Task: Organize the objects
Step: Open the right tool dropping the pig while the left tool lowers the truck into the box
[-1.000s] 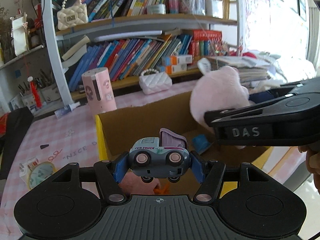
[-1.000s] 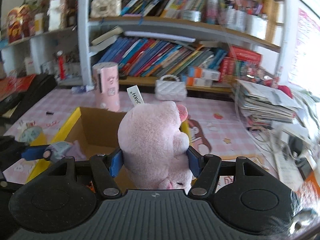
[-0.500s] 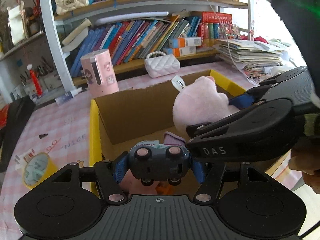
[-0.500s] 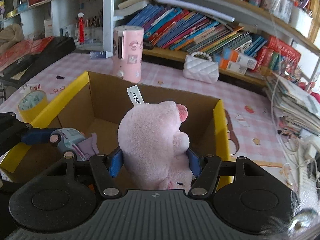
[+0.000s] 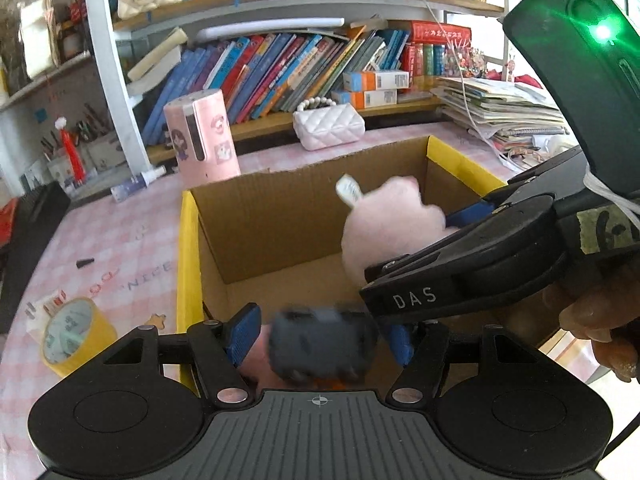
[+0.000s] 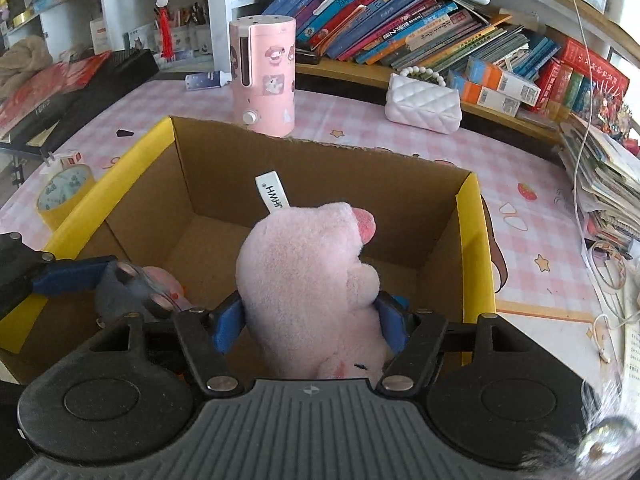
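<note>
A cardboard box with yellow rims [image 5: 188, 248] [image 6: 472, 248] stands open on the pink checked table. My left gripper [image 5: 322, 338] has its fingers spread; the blue-grey toy truck [image 5: 322, 346] is blurred between them, a gap showing at the left pad, over the box's near end. It also shows in the right wrist view [image 6: 128, 288]. My right gripper [image 6: 310, 322] is shut on the pink plush pig [image 6: 308, 276] and holds it inside the box; the plush also shows in the left wrist view [image 5: 390, 220].
A pink cylinder dispenser [image 6: 264, 76] and a white quilted purse [image 6: 424, 100] stand behind the box. A yellow tape roll [image 5: 70, 336] lies left of it. Bookshelves fill the back; stacked papers [image 6: 608, 184] lie at the right.
Both grippers moved down into the box. My left gripper's fingers have spread and the toy truck is slipping free, blurred. The right gripper still holds the plush.
</note>
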Demonstrator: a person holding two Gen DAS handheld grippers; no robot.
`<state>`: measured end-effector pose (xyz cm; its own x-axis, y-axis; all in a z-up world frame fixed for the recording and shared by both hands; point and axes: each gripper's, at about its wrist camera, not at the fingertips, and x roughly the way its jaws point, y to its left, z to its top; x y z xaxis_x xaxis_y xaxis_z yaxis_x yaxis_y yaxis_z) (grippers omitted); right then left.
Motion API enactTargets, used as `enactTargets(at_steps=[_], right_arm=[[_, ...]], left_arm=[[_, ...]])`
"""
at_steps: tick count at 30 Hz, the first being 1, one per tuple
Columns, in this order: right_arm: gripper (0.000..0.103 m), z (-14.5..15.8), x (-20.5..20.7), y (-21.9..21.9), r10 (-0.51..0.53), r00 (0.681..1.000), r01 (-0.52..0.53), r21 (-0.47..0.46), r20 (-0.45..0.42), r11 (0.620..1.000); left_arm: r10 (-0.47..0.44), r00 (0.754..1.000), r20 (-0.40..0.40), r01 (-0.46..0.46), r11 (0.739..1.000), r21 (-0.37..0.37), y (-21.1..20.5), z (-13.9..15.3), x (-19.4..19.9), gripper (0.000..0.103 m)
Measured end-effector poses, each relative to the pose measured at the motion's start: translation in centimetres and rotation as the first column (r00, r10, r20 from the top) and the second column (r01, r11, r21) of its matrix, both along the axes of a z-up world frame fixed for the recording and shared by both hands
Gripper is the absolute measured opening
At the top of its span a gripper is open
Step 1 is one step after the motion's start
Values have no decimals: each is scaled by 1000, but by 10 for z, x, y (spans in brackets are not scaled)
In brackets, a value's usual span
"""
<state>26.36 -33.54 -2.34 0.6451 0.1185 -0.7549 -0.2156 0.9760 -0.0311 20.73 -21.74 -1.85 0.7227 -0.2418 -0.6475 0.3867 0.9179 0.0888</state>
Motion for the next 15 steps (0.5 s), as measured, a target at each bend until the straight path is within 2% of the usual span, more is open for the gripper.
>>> enactTargets(at_steps=[9,15], right_arm=[[72,24,-21,-7,-66,991,62,38,114,997],[72,49,-55,-19,-200,953,186,78,228,979]], left_arm=[[11,996,93,-7,999,-36,10,22,-19,85],[36,988,152,-21,995,-96,28,41,-41,92]])
